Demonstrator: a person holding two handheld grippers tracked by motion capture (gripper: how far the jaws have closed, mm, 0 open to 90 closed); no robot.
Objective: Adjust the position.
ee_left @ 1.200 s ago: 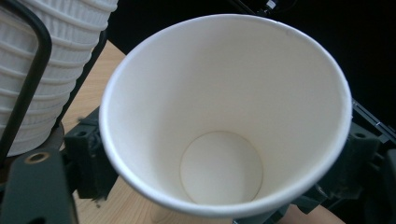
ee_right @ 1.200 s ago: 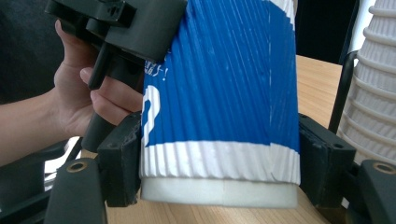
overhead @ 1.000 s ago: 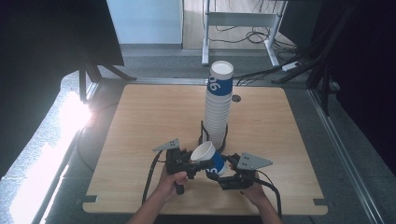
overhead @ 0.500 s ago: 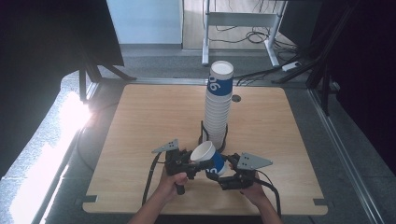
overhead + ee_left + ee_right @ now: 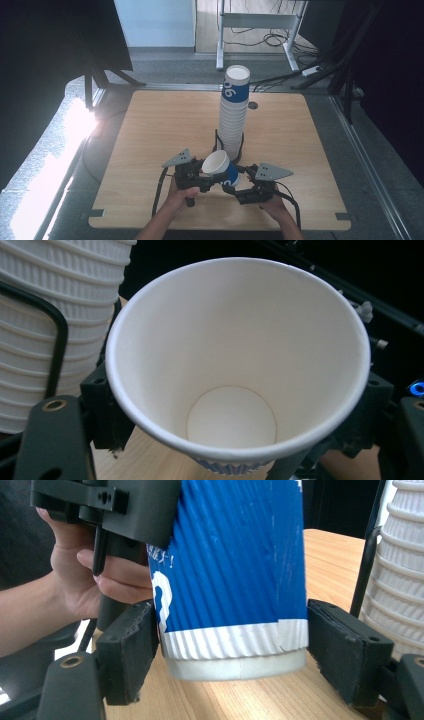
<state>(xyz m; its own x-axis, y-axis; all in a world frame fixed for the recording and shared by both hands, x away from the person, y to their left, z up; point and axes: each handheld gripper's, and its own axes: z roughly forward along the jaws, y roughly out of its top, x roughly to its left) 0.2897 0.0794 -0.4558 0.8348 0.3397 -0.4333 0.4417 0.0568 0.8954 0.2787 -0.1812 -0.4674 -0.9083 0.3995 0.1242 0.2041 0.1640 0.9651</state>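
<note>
Our table [image 5: 150, 130] carries the tall cup stack [image 5: 234, 112] in its wire holder. Just before it we hold the blue cup [image 5: 220, 167] tilted: our left gripper [image 5: 205, 182] clamps its rim, while our right gripper [image 5: 230, 645], jaws just opening, flanks its base with a slight gap.

High view overhead facing forward-down, gripper views close, sharing cup [image 5: 235, 365]

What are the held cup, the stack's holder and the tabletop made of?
Blue cup: likely paper, matte; ribbed blue sleeve, smooth white inside, rolled rim. Cup stack: apparently the same ribbed paper. Holder: thin black bent rod, probably coated metal wire. Table: light wood grain, satin; could be laminate or veneer.
</note>
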